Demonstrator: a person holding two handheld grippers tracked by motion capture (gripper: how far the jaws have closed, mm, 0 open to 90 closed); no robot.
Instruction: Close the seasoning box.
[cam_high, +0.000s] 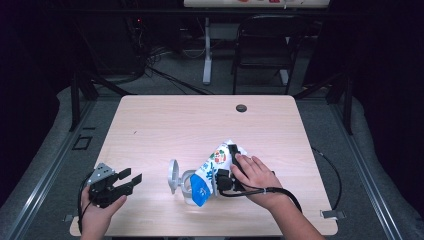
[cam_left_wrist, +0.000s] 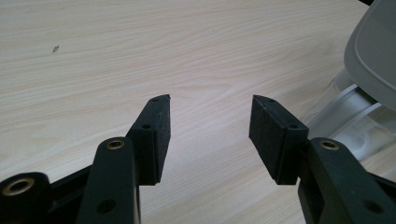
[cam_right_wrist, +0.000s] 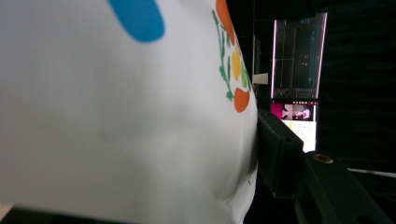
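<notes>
A white pouch printed in blue, orange and green lies tilted near the table's middle front, its blue end down over a clear container. The container's grey lid stands hinged open. My right gripper is shut on the pouch from the right side. In the right gripper view the pouch is dented by the right pad, and the other jaw is hidden behind it. My left gripper rests open near the front left edge, with bare table between its pads. The container and lid lie to its right.
The light wooden table has a dark cable hole at the back. A black chair and a white desk leg stand beyond the far edge. A cable trails off the table's right side.
</notes>
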